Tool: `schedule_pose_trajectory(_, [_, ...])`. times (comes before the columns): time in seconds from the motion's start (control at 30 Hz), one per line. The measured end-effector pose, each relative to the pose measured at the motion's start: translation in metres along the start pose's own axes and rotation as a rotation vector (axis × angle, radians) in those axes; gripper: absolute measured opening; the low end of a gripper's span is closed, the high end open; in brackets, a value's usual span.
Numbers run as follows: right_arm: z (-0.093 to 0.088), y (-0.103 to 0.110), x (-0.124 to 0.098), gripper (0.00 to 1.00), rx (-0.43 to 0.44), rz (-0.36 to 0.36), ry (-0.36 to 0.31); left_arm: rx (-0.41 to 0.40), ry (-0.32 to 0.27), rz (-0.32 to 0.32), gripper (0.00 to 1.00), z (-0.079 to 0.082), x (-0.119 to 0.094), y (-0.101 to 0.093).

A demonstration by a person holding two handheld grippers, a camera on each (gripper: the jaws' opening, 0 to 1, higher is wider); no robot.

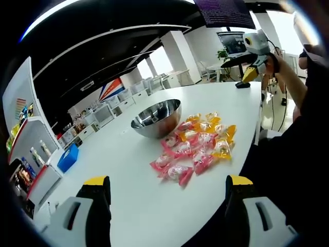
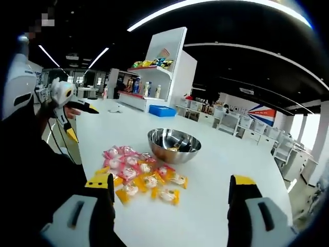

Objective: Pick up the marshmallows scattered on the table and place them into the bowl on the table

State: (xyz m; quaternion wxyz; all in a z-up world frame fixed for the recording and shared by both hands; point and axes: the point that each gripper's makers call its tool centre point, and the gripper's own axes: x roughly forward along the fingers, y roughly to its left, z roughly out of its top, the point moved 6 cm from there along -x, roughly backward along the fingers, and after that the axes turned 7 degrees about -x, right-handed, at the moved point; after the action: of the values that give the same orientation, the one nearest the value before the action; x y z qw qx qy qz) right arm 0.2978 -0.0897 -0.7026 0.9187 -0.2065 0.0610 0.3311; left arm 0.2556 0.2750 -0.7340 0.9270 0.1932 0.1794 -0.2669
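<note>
Several pink, orange and yellow wrapped marshmallows (image 1: 198,145) lie in a loose pile on the white table (image 1: 128,175), right beside a shiny steel bowl (image 1: 157,117). My left gripper (image 1: 168,181) hovers open and empty, short of the pile. At the upper right, a hand holds the right gripper (image 1: 237,69) high, its jaws apart. In the right gripper view the pile of marshmallows (image 2: 139,172) sits in front of the bowl (image 2: 174,145), whose inside looks empty. My right gripper (image 2: 170,181) is open with nothing in it. The left gripper (image 2: 84,123) shows at the left, open.
A blue box (image 2: 163,110) rests at the table's far end, near a white shelf unit (image 2: 159,67) with goods on it. The person's dark sleeve (image 2: 31,154) and body stand along the table edge (image 1: 257,128). Desks and chairs (image 2: 247,128) fill the room behind.
</note>
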Motion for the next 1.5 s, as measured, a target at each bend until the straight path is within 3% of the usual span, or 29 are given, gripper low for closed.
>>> schedule_pose_trajectory(0.47, [-0.015, 0.008, 0.026, 0.84, 0.007, 0.012, 0.062, 0.005, 0.011, -0.012, 0.90, -0.001, 0.005, -0.002])
schedule_pose_trajectory(0.77, [-0.048, 0.013, 0.066, 0.80, 0.062, 0.060, 0.117, 0.008, 0.009, -0.014, 0.90, 0.000, 0.003, -0.002])
schedule_pose_trajectory(1.03, [-0.076, 0.013, 0.099, 0.70, 0.120, 0.083, 0.169, 0.013, 0.007, -0.024, 0.90, 0.000, 0.004, -0.003])
schedule_pose_trajectory(1.5, [-0.085, 0.023, 0.122, 0.56, 0.073, 0.098, 0.199, 0.012, 0.014, -0.035, 0.90, -0.003, 0.007, -0.006])
